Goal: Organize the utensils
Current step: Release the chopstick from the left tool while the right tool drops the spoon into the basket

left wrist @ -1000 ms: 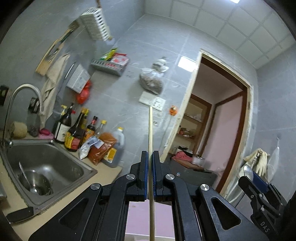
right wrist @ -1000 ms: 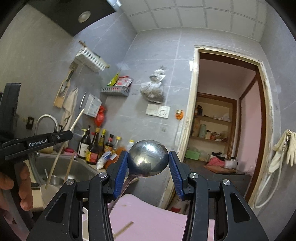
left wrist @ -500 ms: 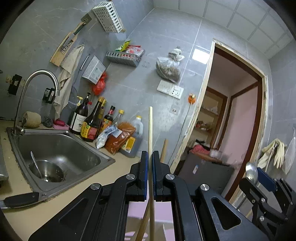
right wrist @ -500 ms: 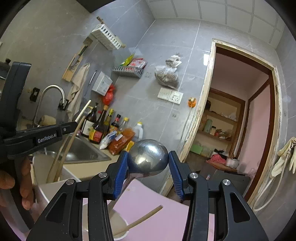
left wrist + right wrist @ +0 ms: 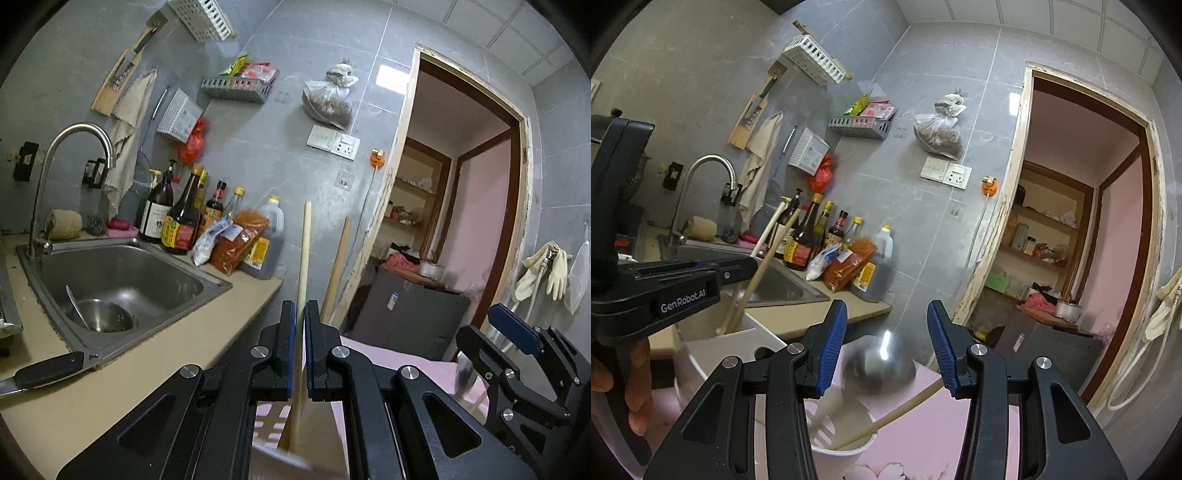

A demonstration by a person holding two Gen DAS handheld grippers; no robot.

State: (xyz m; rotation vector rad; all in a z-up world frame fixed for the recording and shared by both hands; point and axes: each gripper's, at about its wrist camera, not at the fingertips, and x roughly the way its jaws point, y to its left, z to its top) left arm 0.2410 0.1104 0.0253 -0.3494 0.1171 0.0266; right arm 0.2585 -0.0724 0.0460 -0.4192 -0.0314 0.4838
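Note:
My left gripper (image 5: 300,325) is shut on a wooden chopstick (image 5: 303,266) that stands upright, its lower end in a white holder (image 5: 727,347). A second chopstick (image 5: 338,262) leans beside it. My right gripper (image 5: 886,347) is open. A steel ladle (image 5: 879,363), blurred, sits below its spread fingers, bowl up, in a white cup (image 5: 846,443). That cup also holds a chopstick (image 5: 894,417) and a white slotted utensil (image 5: 823,413). The left gripper shows in the right wrist view (image 5: 738,266), and the right one in the left wrist view (image 5: 513,328).
A steel sink (image 5: 122,273) with a bowl and tap is at left, sauce bottles (image 5: 184,221) and packets behind it. A black-handled knife (image 5: 40,369) lies on the beige counter. A pink surface (image 5: 923,443) lies under the cups. A doorway (image 5: 461,206) is at right.
My right gripper has opened and let go of the ladle, which dropped into the cup. Both grippers have come down; the left still grips its chopstick, now standing in the holder.

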